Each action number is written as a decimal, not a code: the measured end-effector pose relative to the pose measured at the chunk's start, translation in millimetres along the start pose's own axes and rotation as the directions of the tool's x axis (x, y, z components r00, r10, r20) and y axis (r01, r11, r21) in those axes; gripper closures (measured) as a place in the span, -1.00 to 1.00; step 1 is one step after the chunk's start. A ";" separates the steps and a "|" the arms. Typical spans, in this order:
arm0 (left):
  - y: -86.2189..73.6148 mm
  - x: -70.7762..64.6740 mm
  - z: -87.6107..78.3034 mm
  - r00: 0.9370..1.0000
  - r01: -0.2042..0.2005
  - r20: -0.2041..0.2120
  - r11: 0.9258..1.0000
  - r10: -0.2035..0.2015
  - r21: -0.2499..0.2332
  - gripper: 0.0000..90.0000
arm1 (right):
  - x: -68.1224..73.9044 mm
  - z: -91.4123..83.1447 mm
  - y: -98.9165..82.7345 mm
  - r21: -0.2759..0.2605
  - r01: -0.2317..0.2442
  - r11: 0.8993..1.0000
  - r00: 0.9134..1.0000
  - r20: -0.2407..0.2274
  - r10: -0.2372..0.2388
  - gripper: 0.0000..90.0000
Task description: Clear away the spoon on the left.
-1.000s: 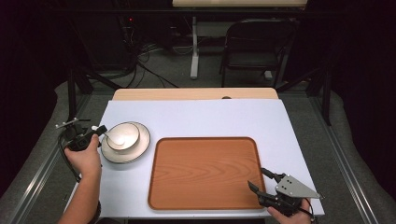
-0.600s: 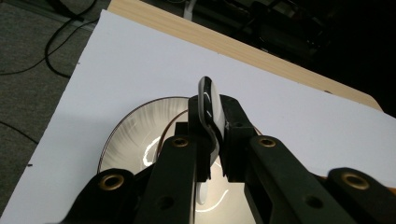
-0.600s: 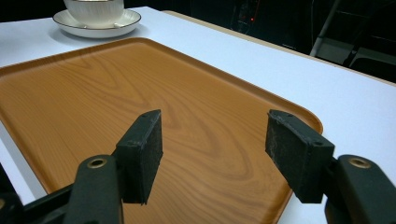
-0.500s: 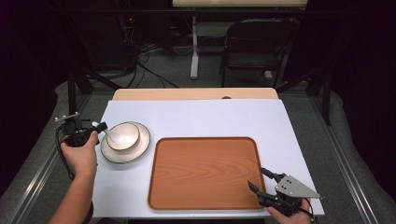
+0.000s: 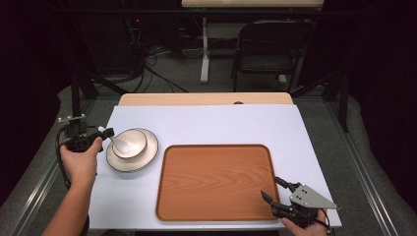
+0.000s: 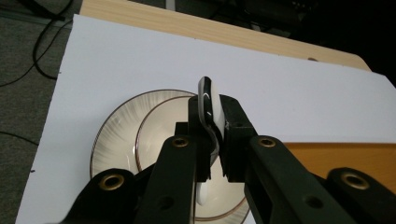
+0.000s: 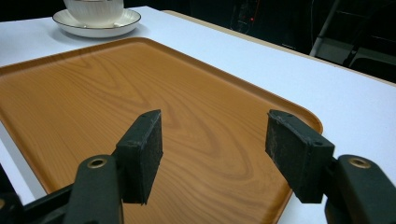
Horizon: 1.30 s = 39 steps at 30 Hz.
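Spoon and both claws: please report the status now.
Left claw shut on spoon, over bowl on saucer. Right claw open, idle above tray corner. Nothing in the way.

The person's left hand reaches in at the near left, forearm angled forward, holding the left gripper with its jaws clamped together on something thin. At the near right, the right gripper points left, jaws spread wide apart.
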<state>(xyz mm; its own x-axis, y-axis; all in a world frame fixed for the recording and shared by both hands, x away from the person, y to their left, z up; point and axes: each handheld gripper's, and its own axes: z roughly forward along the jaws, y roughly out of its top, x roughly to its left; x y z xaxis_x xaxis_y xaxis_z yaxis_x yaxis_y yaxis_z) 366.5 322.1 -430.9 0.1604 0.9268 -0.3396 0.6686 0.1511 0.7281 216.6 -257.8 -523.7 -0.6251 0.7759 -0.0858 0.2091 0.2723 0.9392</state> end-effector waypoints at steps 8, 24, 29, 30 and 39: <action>5.2 -11.8 -7.2 0.997 -0.067 0.036 0.995 0.064 0.074 0.88 | -0.1 0.1 0.0 0.001 0.003 1.000 1.000 0.000 -0.003 -0.19; 8.8 -45.3 -10.3 0.979 -0.185 0.119 0.963 0.164 0.195 0.88 | 0.0 0.4 -0.1 0.002 0.005 1.000 1.000 0.000 -0.005 -0.19; 7.2 -56.3 -6.1 0.970 -0.223 0.153 0.945 0.190 0.241 0.88 | -0.1 0.4 -0.1 0.002 0.005 1.000 1.000 0.000 -0.005 -0.19; 6.3 -58.7 -4.8 0.968 -0.229 0.158 0.942 0.194 0.246 0.88 | 0.0 0.3 -0.1 0.002 0.005 1.000 1.000 0.000 -0.005 -0.19; -2.5 -75.5 7.7 0.954 -0.272 0.203 0.918 0.219 0.288 0.88 | -0.1 0.0 0.0 0.001 0.006 1.000 1.000 0.000 -0.006 -0.19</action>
<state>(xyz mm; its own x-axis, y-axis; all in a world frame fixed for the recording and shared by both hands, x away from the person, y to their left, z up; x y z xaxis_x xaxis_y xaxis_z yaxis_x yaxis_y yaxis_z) 358.3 249.1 -411.6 0.4470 0.8476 -0.2861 0.7792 -0.2119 0.5898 216.7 -257.9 -523.7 -0.6262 0.7743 -0.0911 0.2062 0.2773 0.9384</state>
